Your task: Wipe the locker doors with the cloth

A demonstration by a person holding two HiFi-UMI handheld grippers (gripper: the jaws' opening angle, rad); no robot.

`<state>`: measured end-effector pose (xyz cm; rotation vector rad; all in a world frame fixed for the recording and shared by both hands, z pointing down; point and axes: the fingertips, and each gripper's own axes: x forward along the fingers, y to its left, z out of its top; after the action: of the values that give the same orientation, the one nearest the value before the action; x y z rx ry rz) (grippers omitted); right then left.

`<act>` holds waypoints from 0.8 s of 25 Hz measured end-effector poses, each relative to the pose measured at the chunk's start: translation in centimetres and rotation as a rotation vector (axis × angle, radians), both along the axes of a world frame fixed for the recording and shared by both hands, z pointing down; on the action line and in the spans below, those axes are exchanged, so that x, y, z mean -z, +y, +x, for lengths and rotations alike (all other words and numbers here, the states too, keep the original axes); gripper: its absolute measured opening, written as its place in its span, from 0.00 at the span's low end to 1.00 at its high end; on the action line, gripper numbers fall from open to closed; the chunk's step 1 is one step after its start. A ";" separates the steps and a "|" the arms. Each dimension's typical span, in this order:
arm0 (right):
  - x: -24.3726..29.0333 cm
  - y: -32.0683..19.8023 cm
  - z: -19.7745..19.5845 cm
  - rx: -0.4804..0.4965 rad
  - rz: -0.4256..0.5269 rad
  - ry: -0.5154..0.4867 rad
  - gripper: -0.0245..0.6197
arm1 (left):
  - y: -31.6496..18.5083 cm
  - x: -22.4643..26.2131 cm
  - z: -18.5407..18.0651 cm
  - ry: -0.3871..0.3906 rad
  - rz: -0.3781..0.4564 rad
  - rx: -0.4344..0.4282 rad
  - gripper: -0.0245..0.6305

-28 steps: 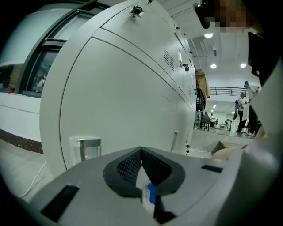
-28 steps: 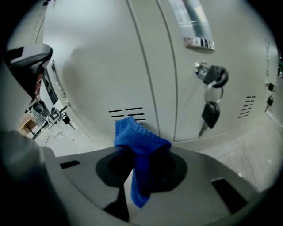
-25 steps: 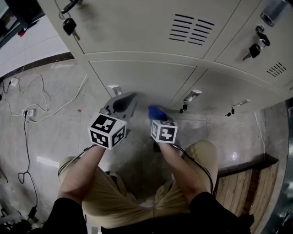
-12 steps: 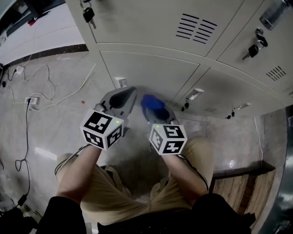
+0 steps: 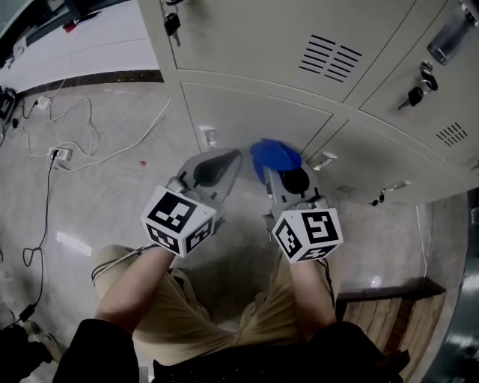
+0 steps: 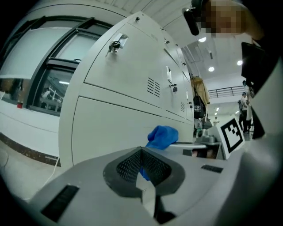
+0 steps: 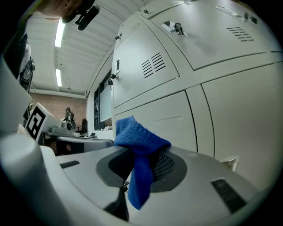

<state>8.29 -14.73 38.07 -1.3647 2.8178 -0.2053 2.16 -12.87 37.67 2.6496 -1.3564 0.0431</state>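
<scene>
Your right gripper [image 5: 283, 178] has its fingers pinched on the blue cloth [image 5: 275, 155], a soft crumpled wad bunched above the tips with a tail hanging down between them, close before the lower locker door [image 5: 247, 120]; contact can't be told. Your left gripper [image 5: 223, 166] sits just beside it, fingers closed together on nothing. A latch [image 5: 208, 137] juts from the door near the left tips, a second latch [image 5: 322, 159] right of the cloth. Keys [image 5: 171, 22] hang from the upper door [image 5: 239, 37], and cables [image 5: 82, 149] trail across the floor [image 5: 112, 194] on your left
</scene>
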 end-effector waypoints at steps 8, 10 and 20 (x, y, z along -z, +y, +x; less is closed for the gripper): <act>-1.7 0.2 -1.6 0.051 -0.022 0.049 0.17 | -1.8 -0.3 -1.7 0.156 -0.102 0.041 0.05; -2.1 0.0 -1.8 0.061 -0.017 0.070 0.17 | -2.0 -0.3 -1.4 0.126 -0.088 0.032 0.05; -2.3 -0.2 -2.1 0.068 -0.018 0.088 0.17 | -2.4 -1.4 -1.9 0.036 -0.060 0.045 0.05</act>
<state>6.23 -14.95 40.33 -1.3146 2.9441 -0.1754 0.30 -15.31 39.12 2.5568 -1.3809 0.0295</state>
